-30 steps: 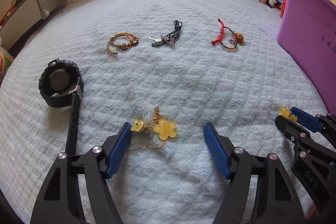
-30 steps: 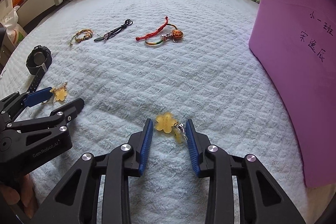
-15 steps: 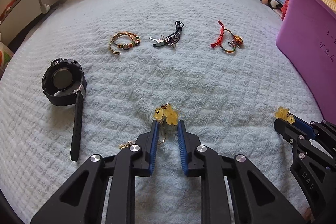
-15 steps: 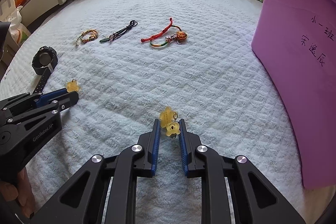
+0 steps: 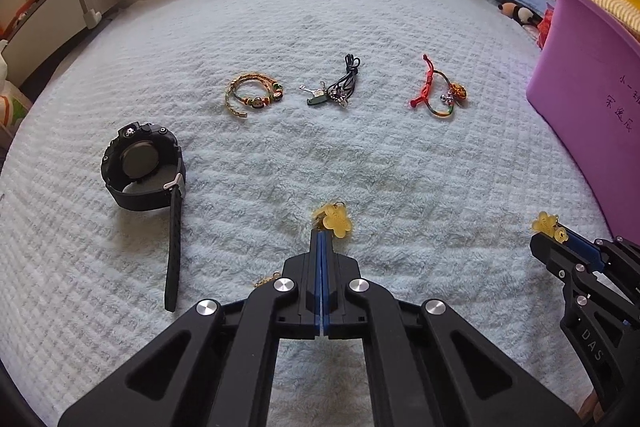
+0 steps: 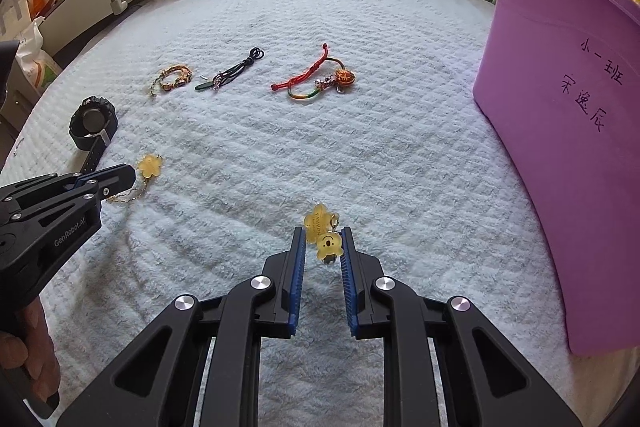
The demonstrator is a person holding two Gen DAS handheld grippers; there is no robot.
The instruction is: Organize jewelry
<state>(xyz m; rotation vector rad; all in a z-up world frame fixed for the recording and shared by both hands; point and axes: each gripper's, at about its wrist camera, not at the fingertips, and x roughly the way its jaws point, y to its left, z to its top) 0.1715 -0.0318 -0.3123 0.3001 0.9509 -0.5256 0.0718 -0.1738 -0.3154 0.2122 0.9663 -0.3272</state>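
in the left wrist view the left gripper (image 5: pixel 321 239) is clamped tight on the fine gold chain (image 5: pixel 267 279) just behind a yellow flower charm (image 5: pixel 335 221), which lies on the pale blue blanket (image 5: pixel 320 155); the chain looks very light and limp, likely to slide through the pads unless pinched close to the charm. in the right wrist view the right gripper (image 6: pixel 322 241) has its jaws nipped on a yellow bear charm (image 6: pixel 329 246) below a second flower charm (image 6: pixel 315 222); these small plastic pieces seem stiff, smooth and slippery, so gripping their flat faces should hold best
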